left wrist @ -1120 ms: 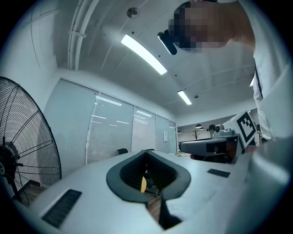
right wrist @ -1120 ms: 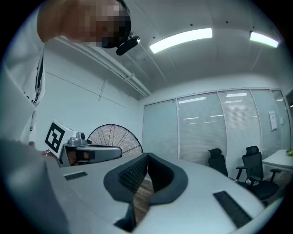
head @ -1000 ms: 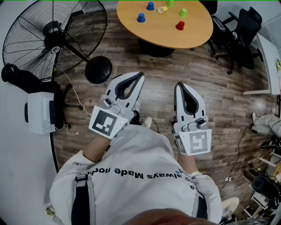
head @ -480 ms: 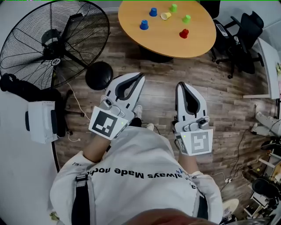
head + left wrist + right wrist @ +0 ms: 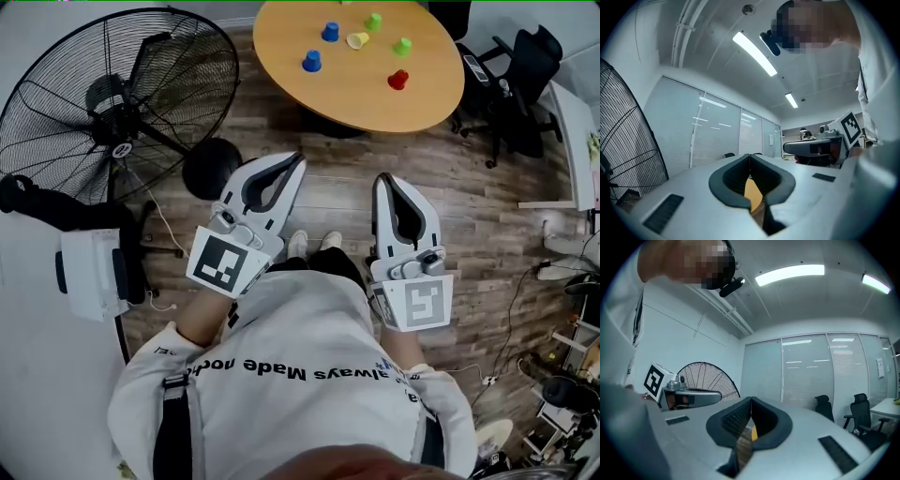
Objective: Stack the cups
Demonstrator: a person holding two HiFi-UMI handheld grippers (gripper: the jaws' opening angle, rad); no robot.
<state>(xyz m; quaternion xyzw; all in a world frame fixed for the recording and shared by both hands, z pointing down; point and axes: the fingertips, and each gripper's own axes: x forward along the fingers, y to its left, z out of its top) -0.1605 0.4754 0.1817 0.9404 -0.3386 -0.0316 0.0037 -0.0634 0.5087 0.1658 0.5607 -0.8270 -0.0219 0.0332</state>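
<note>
Wood-plank floor [image 5: 487, 216] surrounds a round wooden bench [image 5: 431, 89], whose far edge is cut off by the top of the head view.

Six cups sit on the bench, all separate and none stacked:
- far blue cup [image 5: 330, 32]
- near blue cup [image 5: 311, 61]
- yellow cup [image 5: 357, 40], lying on its side
- far green cup [image 5: 373, 21]
- near green cup [image 5: 402, 46]
- red cup [image 5: 397, 80]

The left hand-held gripper [image 5: 281, 167] and the right hand-held gripper [image 5: 386, 183] hang over the floor, well short of the bench. On both, the jaws meet tip to tip with nothing between them. The gripper views show only a sliver of bench and floor behind the closed tips.

A pedestal fan [image 5: 117, 103] stands at the left. Office chairs [image 5: 511, 84] at the right are partly cropped.
</note>
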